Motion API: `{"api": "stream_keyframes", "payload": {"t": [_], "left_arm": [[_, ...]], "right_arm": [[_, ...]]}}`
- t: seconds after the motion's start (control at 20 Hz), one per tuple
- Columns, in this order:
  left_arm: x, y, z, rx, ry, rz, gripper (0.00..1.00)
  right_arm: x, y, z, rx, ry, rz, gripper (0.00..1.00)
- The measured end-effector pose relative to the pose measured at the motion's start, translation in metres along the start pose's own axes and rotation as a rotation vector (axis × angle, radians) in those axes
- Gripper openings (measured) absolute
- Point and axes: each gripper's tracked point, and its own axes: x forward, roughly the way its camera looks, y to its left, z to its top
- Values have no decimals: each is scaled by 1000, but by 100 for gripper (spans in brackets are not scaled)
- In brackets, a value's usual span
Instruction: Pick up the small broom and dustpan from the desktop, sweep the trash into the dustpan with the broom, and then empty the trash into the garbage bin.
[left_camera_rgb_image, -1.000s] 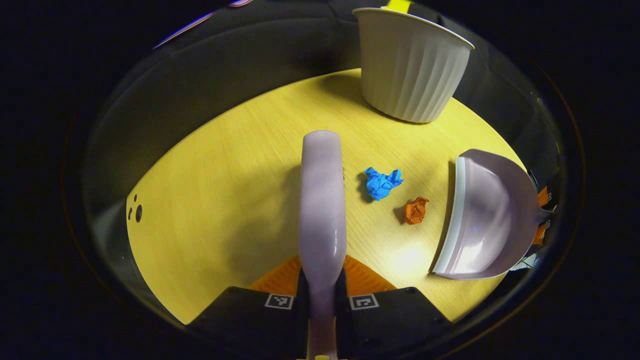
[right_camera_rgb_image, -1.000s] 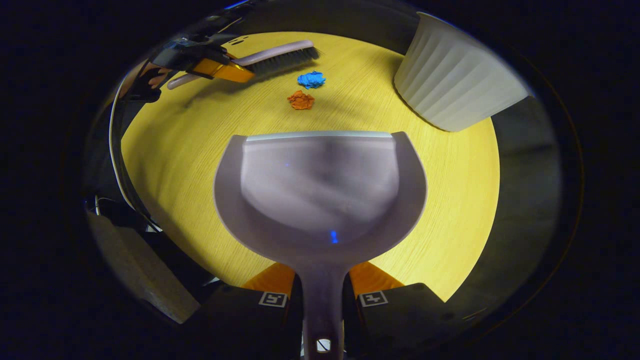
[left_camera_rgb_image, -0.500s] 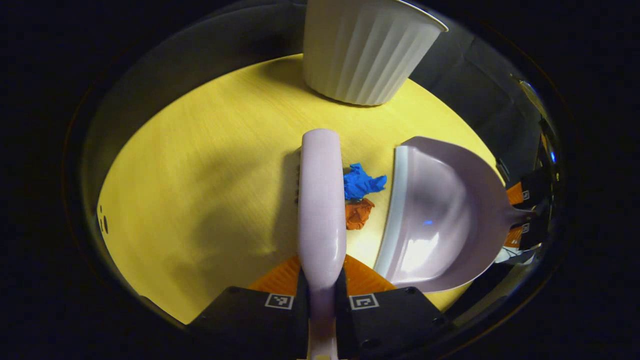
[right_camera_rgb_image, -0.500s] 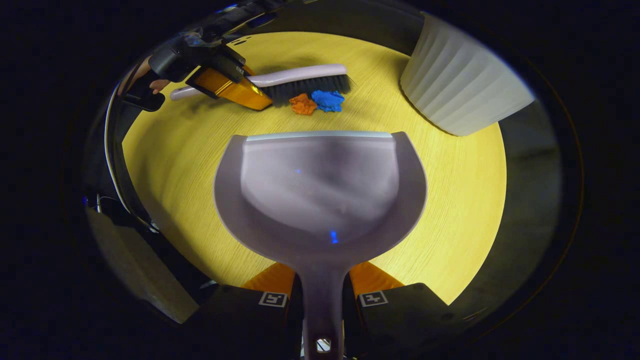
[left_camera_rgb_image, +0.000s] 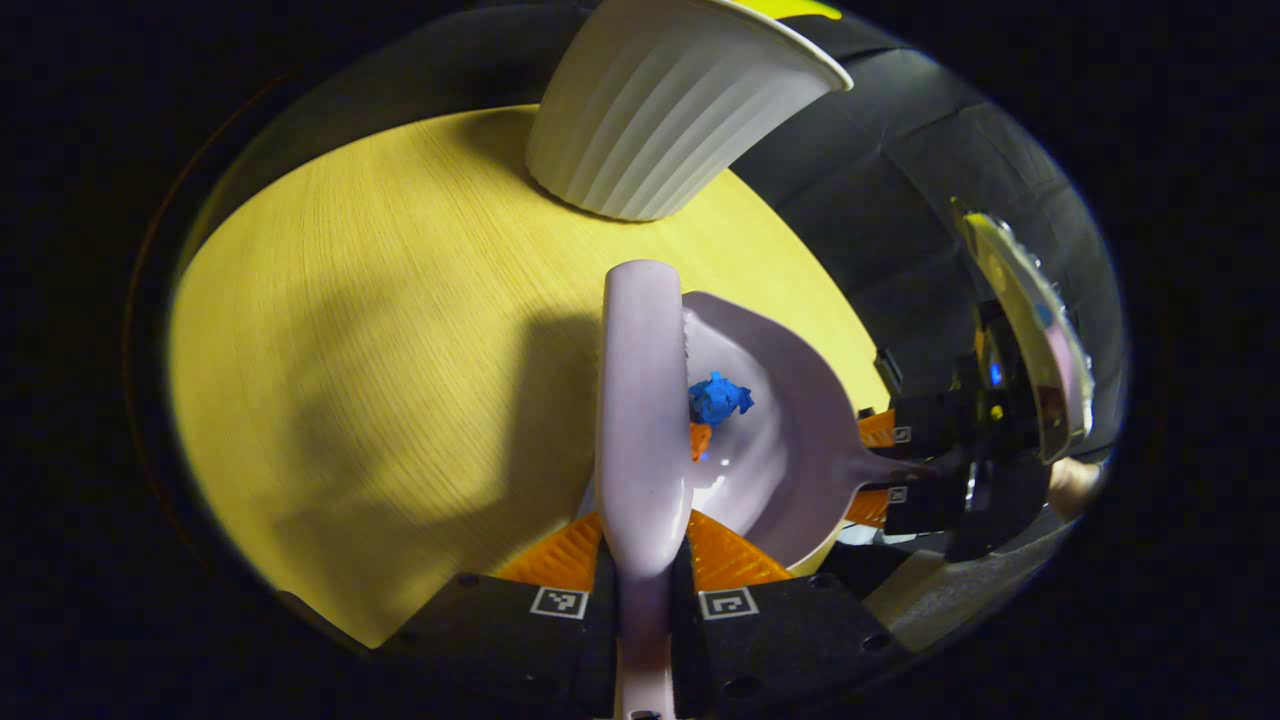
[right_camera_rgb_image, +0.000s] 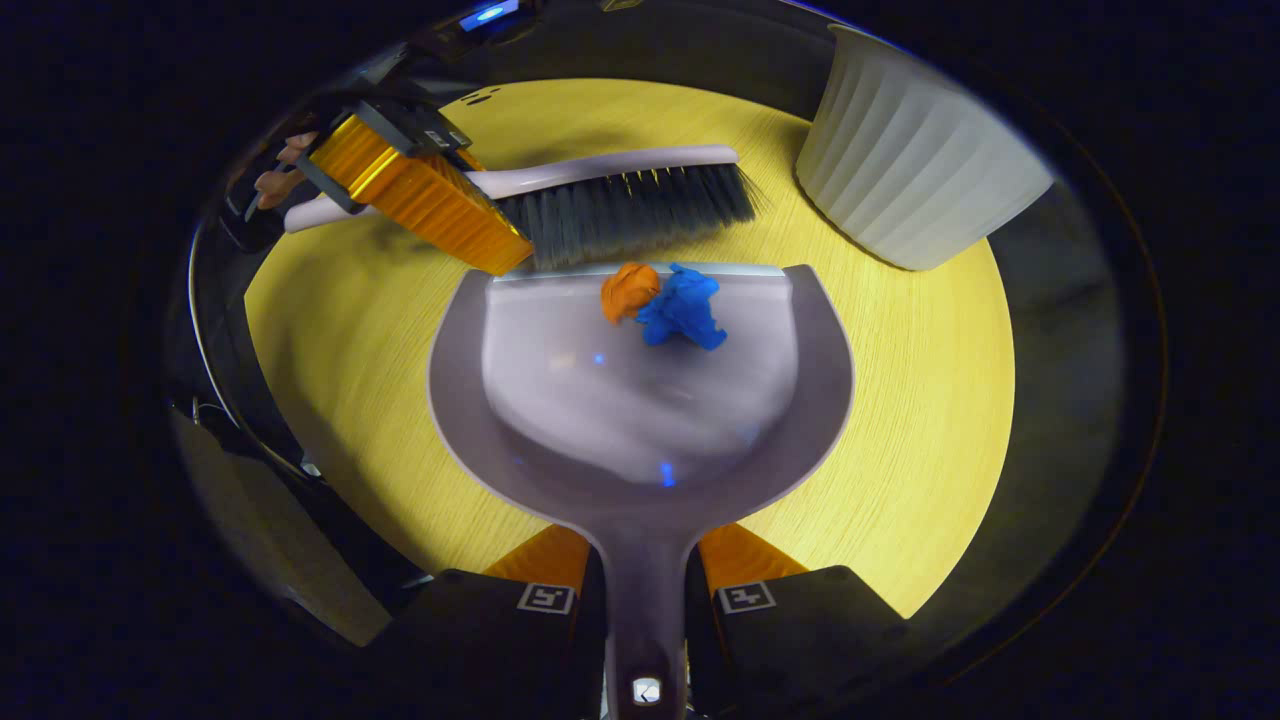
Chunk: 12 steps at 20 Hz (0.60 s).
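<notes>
My left gripper (left_camera_rgb_image: 645, 570) is shut on the handle of the pale lilac broom (left_camera_rgb_image: 642, 400). Seen from the right gripper view, the broom (right_camera_rgb_image: 620, 195) has its dark bristles at the dustpan's front lip. My right gripper (right_camera_rgb_image: 645, 590) is shut on the handle of the lilac dustpan (right_camera_rgb_image: 640, 410), which rests on the yellow desktop (right_camera_rgb_image: 900, 420). A blue paper wad (right_camera_rgb_image: 683, 308) and an orange paper wad (right_camera_rgb_image: 628, 290) lie just inside the dustpan's lip. In the left gripper view the dustpan (left_camera_rgb_image: 780, 440) holds the blue wad (left_camera_rgb_image: 718, 397) beside the broom; the orange wad (left_camera_rgb_image: 699, 438) is half hidden.
A white ribbed garbage bin (right_camera_rgb_image: 915, 165) stands at the desktop's far right; in the left gripper view the bin (left_camera_rgb_image: 665, 110) is straight ahead. A person's fingers (right_camera_rgb_image: 278, 175) hold the left gripper. The desktop edge (left_camera_rgb_image: 800, 250) drops into the dark booth.
The broom swept the blue and orange wads across the desktop and over the lip into the dustpan. The broom and dustpan have closed together.
</notes>
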Motion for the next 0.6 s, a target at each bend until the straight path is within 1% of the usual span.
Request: {"api": "stream_keyframes", "payload": {"t": [0.1,0.15,0.2,0.25,0.3,0.4,0.45,0.5,0.55,0.6], "left_arm": [[-8,4,-3,-8,-31,29,24],[-9,6,-2,-11,-56,49,26],[-18,8,-1,-12,-87,75,26],[-27,10,-1,-14,-122,101,26],[-39,13,-1,-12,-160,137,26],[-68,29,-5,-12,-231,209,26],[-80,37,-10,-16,-260,243,26],[-95,43,-15,-21,-281,277,26],[-106,49,-25,-31,-296,302,26],[-113,54,-34,-43,-303,313,26]], "right_arm": [[-1,-2,5,10,-32,-9,37],[-2,-2,7,24,-42,-15,33],[0,-3,7,41,-49,-18,37],[0,-4,7,60,-53,-24,33],[-1,-5,9,77,-56,-35,37],[-4,-7,15,113,-62,-65,37],[-8,-8,20,134,-70,-79,33],[-11,-11,22,158,-77,-93,37],[-18,-12,25,186,-82,-106,33],[-24,-14,25,214,-85,-120,37]]}}
